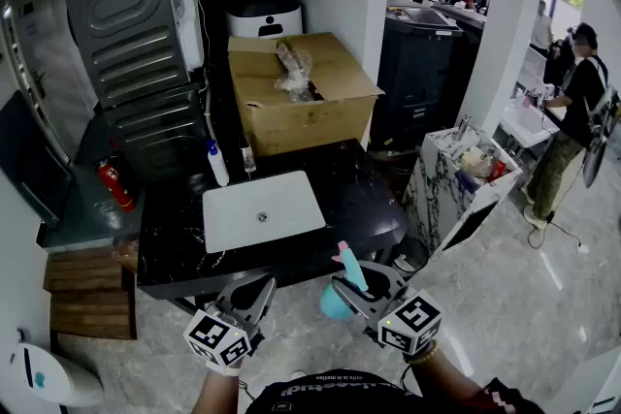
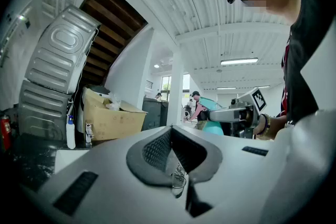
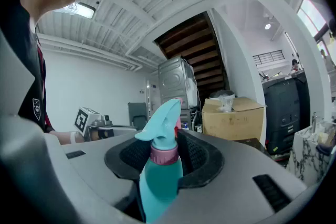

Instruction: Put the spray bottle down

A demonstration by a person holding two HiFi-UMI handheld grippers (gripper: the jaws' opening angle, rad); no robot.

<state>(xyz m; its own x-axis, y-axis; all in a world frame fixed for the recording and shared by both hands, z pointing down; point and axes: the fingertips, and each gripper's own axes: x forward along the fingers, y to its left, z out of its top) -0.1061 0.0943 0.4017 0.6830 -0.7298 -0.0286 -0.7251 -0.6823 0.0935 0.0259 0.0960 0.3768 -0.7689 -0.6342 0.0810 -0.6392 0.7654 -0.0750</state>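
A teal spray bottle (image 1: 338, 302) with a pink collar stands upright between the pads of my right gripper (image 1: 354, 283), which is shut on it just below the collar. In the right gripper view the spray bottle (image 3: 160, 178) fills the middle, nozzle pointing left, with the right gripper (image 3: 167, 150) closed round it. I hold it level over the floor, just in front of the black counter (image 1: 364, 199). My left gripper (image 1: 252, 294) hovers to its left, its jaws together with nothing in them. In the left gripper view the left gripper (image 2: 171, 134) is in front, with the bottle (image 2: 212, 127) at right.
A white sink basin (image 1: 260, 210) is set in the counter, with a white spray bottle (image 1: 216, 163) at its far left corner. Behind stand a cardboard box (image 1: 301, 92) and a tilted washing machine (image 1: 136, 34). A marble-patterned cabinet (image 1: 456, 179) and a person (image 1: 572, 111) are at right.
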